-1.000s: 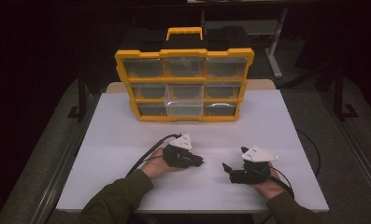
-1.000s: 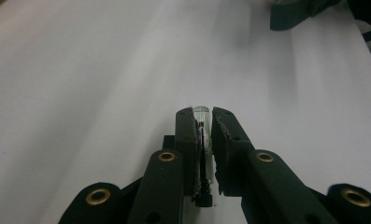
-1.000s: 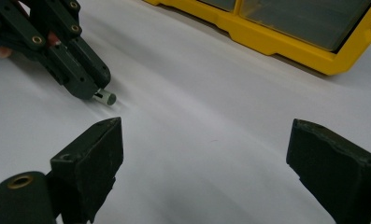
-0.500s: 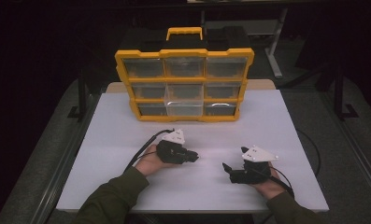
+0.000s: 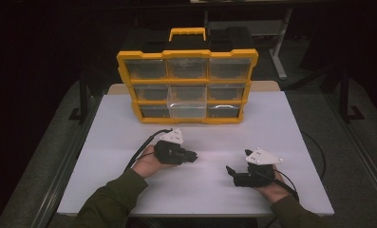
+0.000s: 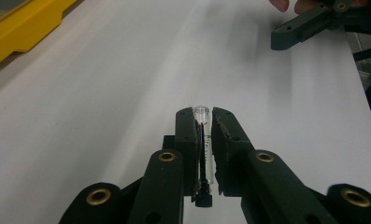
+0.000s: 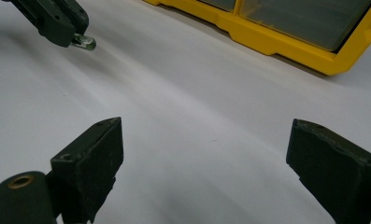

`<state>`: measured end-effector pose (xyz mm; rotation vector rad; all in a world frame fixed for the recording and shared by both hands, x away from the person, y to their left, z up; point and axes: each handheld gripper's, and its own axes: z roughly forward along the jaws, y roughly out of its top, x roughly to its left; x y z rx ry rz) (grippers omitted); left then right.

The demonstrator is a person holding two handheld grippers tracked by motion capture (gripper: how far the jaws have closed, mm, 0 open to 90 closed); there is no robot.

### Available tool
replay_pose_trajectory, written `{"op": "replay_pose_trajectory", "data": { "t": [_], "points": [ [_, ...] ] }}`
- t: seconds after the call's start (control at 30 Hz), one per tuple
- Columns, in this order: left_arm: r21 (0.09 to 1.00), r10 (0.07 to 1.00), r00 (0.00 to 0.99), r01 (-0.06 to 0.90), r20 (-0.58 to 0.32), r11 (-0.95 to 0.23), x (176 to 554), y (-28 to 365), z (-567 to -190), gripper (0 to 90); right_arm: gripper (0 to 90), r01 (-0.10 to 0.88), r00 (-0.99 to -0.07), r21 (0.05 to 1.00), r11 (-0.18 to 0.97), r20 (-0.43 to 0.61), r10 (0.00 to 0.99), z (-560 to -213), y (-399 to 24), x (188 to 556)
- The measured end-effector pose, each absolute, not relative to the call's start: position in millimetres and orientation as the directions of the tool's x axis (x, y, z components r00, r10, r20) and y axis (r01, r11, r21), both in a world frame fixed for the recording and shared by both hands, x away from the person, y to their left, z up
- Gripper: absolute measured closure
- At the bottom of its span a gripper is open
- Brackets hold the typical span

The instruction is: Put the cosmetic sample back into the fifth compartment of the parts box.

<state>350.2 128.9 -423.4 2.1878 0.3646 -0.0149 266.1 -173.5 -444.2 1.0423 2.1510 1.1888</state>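
Above the white surface the left tongs clamp a small clear tube; the right tongs stand wide, empty. Next, I think, carry it to the yellow organizer.

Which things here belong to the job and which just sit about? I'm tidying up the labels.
In the job: left gripper, shut on a small clear tube; open right gripper; yellow drawer organizer.
Just there: white table; trailing cable.

The tabletop is matt, smooth and white. The organiser is glossy yellow plastic with clear drawers. The tube is clear and glassy; the left tool is matt black.
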Motion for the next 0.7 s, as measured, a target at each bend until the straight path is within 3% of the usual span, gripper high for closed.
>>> {"op": "replay_pose_trajectory", "data": {
  "t": [0.7],
  "points": [
    [0.794, 0.304, 0.945, 0.275, -0.120, -0.542, 360.6, 153.7, -407.8, 80.7, 10.4, 0.388, -0.603, 0.857, 0.339, -0.041, 0.797, -444.0, -174.2, 266.2]
  ]
}}
